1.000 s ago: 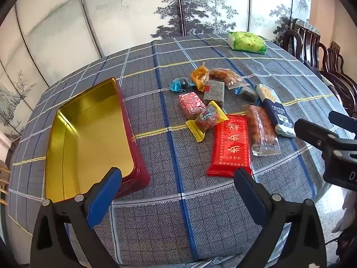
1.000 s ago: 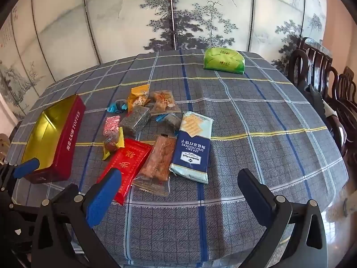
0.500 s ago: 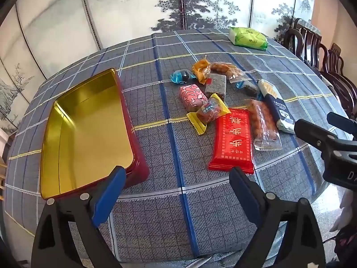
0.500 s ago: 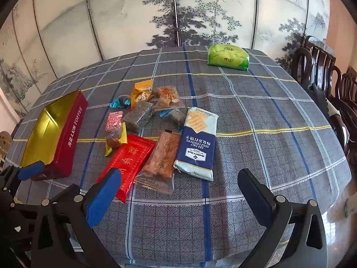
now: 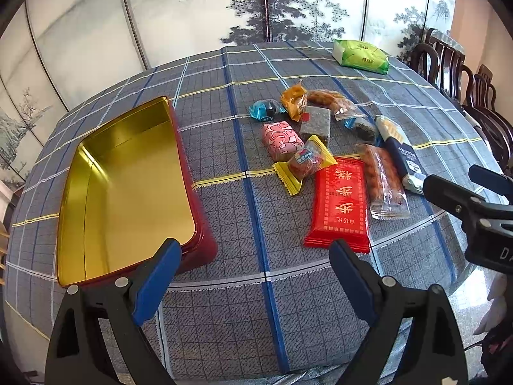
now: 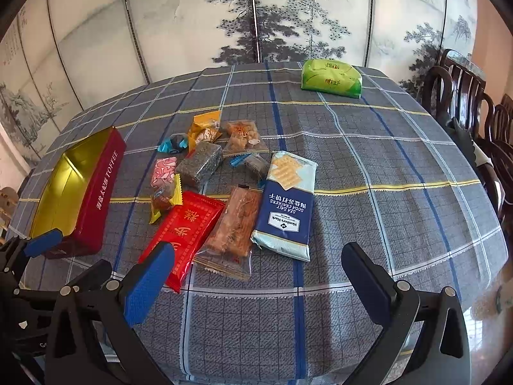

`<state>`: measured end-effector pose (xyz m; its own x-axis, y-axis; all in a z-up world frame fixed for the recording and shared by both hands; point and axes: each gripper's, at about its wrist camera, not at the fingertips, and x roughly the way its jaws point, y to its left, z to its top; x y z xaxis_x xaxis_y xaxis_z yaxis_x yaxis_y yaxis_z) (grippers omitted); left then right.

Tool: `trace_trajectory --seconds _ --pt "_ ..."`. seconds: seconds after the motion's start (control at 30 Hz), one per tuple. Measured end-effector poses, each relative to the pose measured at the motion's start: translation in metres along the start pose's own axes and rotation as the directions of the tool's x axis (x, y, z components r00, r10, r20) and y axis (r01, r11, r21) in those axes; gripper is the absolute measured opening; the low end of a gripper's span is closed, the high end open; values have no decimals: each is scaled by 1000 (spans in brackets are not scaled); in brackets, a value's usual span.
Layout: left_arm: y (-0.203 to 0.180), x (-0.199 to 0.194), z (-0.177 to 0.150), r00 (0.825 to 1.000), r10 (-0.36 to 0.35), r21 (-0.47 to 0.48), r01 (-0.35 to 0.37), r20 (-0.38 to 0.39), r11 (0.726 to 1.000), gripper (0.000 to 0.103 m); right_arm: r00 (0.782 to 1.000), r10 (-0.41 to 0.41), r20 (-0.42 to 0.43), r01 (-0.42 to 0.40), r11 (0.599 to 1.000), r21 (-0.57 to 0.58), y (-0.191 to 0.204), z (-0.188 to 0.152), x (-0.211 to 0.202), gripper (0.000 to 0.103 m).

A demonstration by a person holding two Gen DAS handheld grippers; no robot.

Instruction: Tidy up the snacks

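An open red toffee tin (image 5: 189, 173) with a gold inside stands empty at the left of the table; it also shows in the right wrist view (image 6: 99, 199). Several wrapped snacks lie in a cluster in the middle: a red packet (image 5: 340, 205) (image 6: 186, 227), a blue soda cracker pack (image 6: 285, 205) (image 5: 400, 150), a clear pack of brown snacks (image 6: 237, 224), a pink candy (image 5: 282, 138) and a yellow-wrapped one (image 5: 304, 163). My left gripper (image 5: 253, 272) is open and empty near the tin's front corner. My right gripper (image 6: 256, 282) is open and empty before the snacks.
A green packet (image 6: 332, 78) lies apart at the far side of the plaid tablecloth (image 6: 384, 166). Dark wooden chairs (image 6: 465, 96) stand at the right. A painted folding screen (image 6: 256, 16) stands behind the table. My right gripper also shows at the right edge of the left wrist view (image 5: 474, 199).
Both grippers have moved a little forward over the table towards the tin and the snacks. Nothing on the table has moved.
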<state>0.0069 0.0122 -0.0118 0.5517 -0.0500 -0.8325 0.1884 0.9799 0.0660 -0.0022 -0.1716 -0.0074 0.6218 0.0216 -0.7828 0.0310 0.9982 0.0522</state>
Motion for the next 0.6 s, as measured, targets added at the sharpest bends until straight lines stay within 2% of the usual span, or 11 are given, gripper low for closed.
trace_trajectory --seconds 0.6 --pt "0 3 -1 1000 16 5 -16 -26 1000 92 1000 17 -16 -17 1000 5 1 -3 5 103"
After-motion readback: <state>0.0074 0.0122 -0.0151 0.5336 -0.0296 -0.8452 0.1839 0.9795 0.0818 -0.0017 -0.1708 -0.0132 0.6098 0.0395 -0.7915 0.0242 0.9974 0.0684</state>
